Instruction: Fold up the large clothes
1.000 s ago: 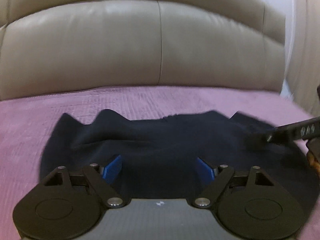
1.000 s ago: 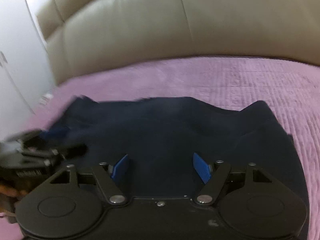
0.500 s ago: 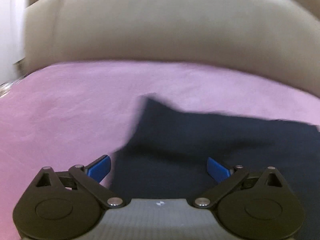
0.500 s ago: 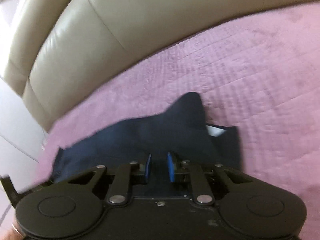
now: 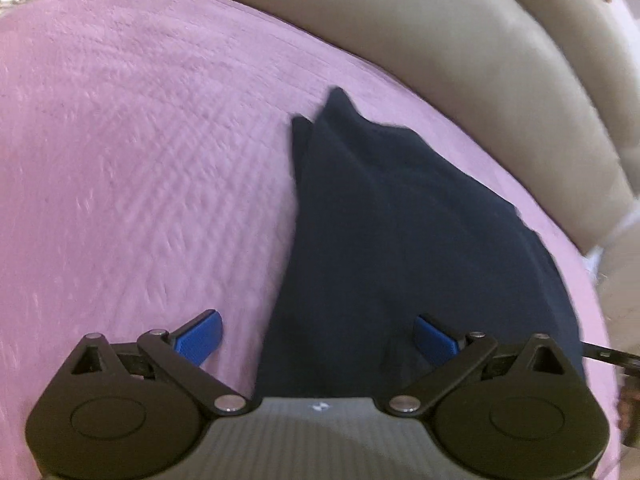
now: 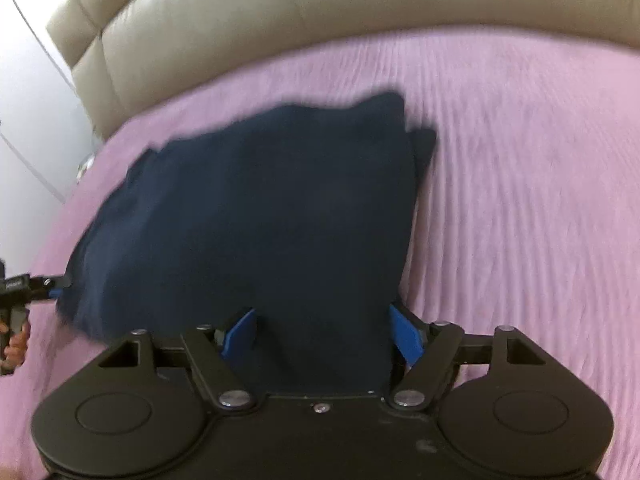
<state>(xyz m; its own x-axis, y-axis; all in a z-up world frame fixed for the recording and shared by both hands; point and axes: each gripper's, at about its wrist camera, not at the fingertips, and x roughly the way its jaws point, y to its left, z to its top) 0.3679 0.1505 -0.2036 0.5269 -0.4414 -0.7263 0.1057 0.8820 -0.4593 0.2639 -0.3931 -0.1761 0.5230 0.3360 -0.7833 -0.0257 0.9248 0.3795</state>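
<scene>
Dark navy garment (image 5: pixel 400 240) is lying on the pink bedspread (image 5: pixel 140 140), already doubled over into a narrow stack; layered edges are showing at the far corner. It is sitting close to the beige padded headboard (image 6: pixel 320 12), with bare cover on both sides.

Left gripper (image 5: pixel 316 338): I am holding it wide open, low over the near end of the garment. The left blue pad is sitting over bare bedspread and the right pad over cloth, so the jaws are straddling the garment's left edge. Nothing gripped.

Right gripper (image 6: pixel 322 330): also spread open, jaws bracketing the near right corner of the stack, right pad at the fabric's edge. It has hold of nothing that I can see, though the cloth is running between the pads.

Why placed so: I am judging that both tools are squaring up on the near hem corners, one per side, so a closing pinch would catch all layers for the next fold toward the headboard.

Risk: thick stack, so a shallow bite may miss the lower layers.
</scene>
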